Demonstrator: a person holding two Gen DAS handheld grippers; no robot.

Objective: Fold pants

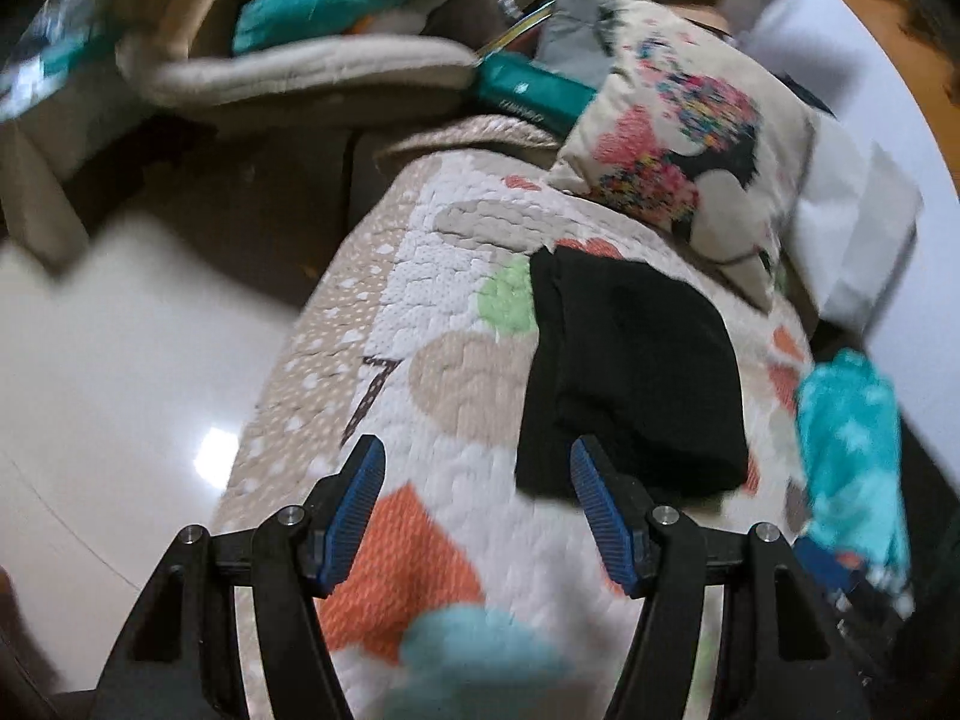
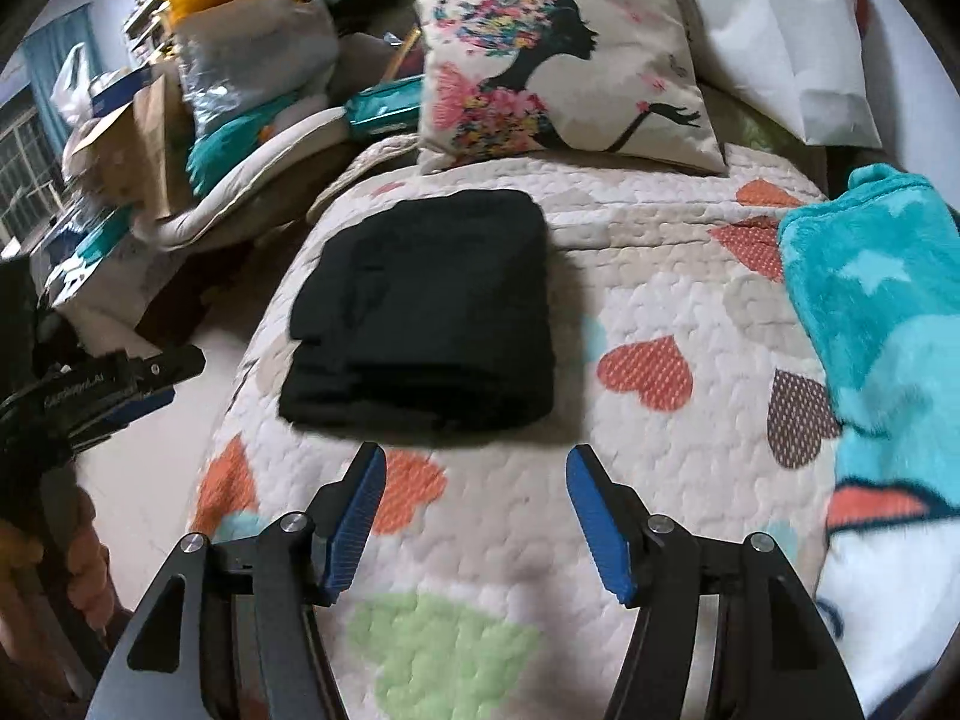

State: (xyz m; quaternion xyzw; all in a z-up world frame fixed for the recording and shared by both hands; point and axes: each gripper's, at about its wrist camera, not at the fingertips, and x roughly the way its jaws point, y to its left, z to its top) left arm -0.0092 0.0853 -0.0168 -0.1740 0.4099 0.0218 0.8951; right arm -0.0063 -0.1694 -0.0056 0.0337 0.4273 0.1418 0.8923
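Black pants (image 2: pixel 420 312), folded into a thick square bundle, are sitting on the white quilted bedspread with coloured hearts (image 2: pixel 654 300), close to its left edge from my right camera. Past that edge it's just glossy pale floor (image 1: pixel 120 360), so that side has plenty of room. Behind the bundle, toward the head end, a cream cushion printed with a flowery silhouette (image 2: pixel 570 60) leans up, well apart from the pants. Along the right edge there's a fluffy turquoise blanket with stars (image 2: pixel 882 300), and between it and the pants the quilt is bare. My right gripper (image 2: pixel 477 516) hangs just short of the bundle's near edge, blue pads spread with nothing between them. My left gripper (image 1: pixel 477 516) is spread too, empty, hovering over the quilt beside the near corner of the bundle.
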